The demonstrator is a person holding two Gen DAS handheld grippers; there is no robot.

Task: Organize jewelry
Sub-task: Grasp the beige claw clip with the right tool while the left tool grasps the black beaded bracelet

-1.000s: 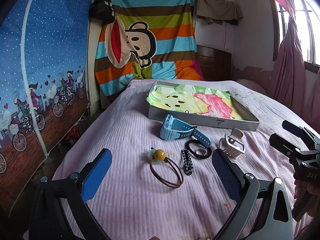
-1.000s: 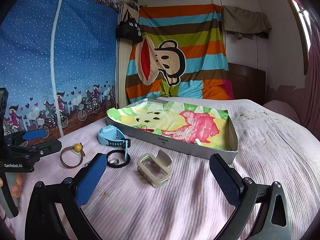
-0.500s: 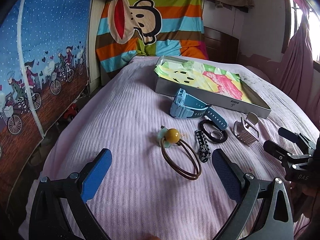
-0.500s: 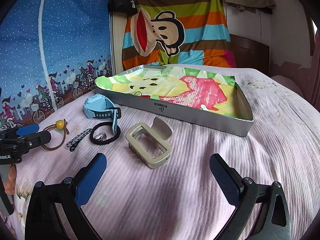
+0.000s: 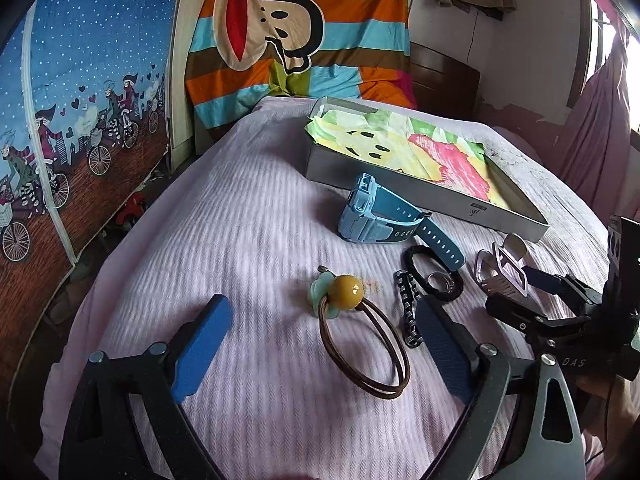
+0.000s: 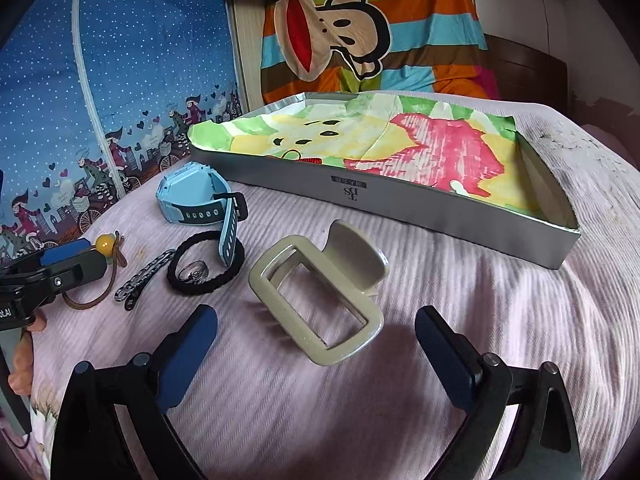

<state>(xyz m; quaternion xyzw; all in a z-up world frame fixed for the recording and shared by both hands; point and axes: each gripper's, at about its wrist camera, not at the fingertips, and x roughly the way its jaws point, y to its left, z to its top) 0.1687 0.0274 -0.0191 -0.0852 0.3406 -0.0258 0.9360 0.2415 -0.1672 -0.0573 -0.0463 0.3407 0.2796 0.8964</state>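
My left gripper (image 5: 320,344) is open, its fingers either side of a brown hair tie with a yellow bead (image 5: 362,340) on the pink bedspread. Beyond lie a black chain bracelet (image 5: 408,308), a black hair band (image 5: 434,280) with a silver ring (image 5: 438,279) inside it, a blue watch (image 5: 374,216) and a beige hair claw (image 5: 502,270). My right gripper (image 6: 316,354) is open, just short of the hair claw (image 6: 320,300). The watch (image 6: 196,194), band (image 6: 204,268), ring (image 6: 192,272), chain (image 6: 144,274) and bead tie (image 6: 105,244) lie to its left.
A shallow grey box lined with a colourful cloth (image 5: 424,192) stands behind the items, also in the right wrist view (image 6: 400,200). A striped monkey blanket (image 5: 296,40) hangs at the back. A blue printed wardrobe (image 5: 80,100) stands left of the bed. The bed edge (image 5: 100,280) drops off at the left.
Both grippers have moved forward and down toward the bed. The hair tie now lies between my left fingers, and the hair claw is close in front of my right fingers.
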